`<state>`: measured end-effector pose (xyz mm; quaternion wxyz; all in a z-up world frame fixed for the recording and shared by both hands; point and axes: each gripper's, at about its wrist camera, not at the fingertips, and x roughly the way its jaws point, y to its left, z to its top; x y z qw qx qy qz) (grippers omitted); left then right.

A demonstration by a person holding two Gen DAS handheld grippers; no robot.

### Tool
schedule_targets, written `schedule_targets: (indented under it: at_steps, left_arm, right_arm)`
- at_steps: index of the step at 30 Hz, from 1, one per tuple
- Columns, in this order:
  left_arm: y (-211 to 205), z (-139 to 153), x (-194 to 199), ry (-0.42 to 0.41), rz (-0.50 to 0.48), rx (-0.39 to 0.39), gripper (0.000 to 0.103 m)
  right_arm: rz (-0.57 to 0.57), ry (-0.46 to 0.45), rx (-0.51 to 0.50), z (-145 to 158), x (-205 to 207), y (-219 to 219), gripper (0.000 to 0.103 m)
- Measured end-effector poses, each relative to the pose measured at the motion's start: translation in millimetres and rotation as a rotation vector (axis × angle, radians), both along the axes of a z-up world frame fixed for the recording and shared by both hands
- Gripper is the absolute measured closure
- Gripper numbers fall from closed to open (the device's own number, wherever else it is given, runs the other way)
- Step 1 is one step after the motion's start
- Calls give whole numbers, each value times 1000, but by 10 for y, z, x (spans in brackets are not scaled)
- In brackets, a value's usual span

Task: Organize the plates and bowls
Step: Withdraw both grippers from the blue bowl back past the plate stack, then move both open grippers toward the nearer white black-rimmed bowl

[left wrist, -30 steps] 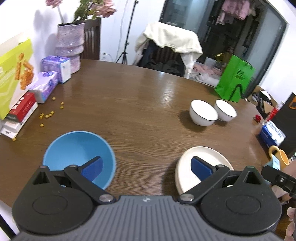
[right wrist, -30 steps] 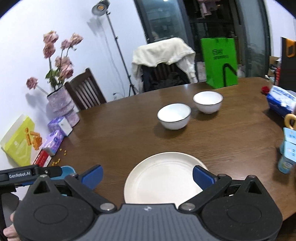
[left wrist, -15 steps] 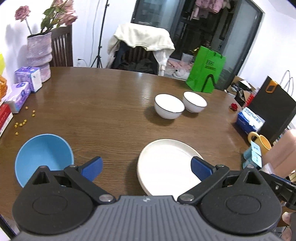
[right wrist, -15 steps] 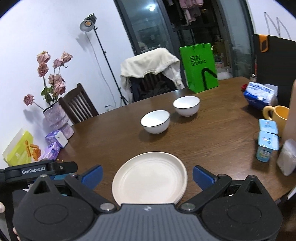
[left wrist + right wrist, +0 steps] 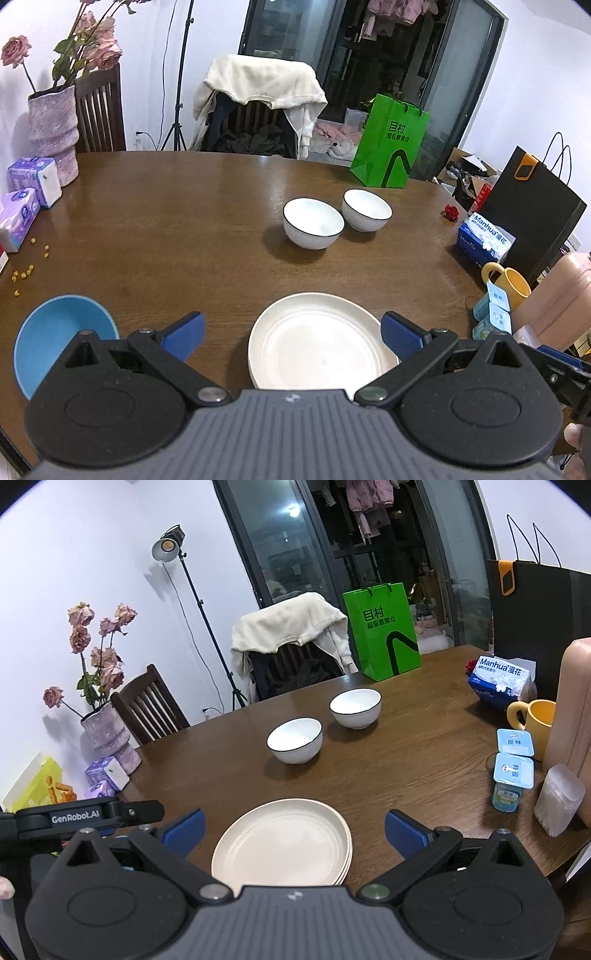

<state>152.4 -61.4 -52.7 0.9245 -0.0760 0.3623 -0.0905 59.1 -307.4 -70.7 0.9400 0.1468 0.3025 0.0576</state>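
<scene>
Both tools are spread wide and hold nothing. The cream plate stack point(image 5: 282, 843) lies on the surface just ahead of the right tool point(image 5: 293, 830), between its fingers. From the left tool point(image 5: 291, 336), the blue bowl point(image 5: 61, 332) sits to its left (partly hidden), two white bowls point(image 5: 313, 221) well ahead.

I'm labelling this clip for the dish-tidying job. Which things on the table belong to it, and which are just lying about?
Belongs to the job:
cream plates
two white bowls
blue bowl

Just lying about:
green bag
tissue pack
yellow mug
yogurt cups
vase
</scene>
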Motion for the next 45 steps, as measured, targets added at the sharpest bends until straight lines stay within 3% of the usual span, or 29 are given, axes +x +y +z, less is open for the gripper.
schedule_targets:
  at_steps: [23,45]
  left_arm:
    - [-42,-34,1043,31,15,11,0]
    - [39,-315,2094,95,22,17,0]
  right_arm:
    - [-107,123,-21,-263,837,-376,0]
    - [-60,226,-118,-438,2021,-323,0]
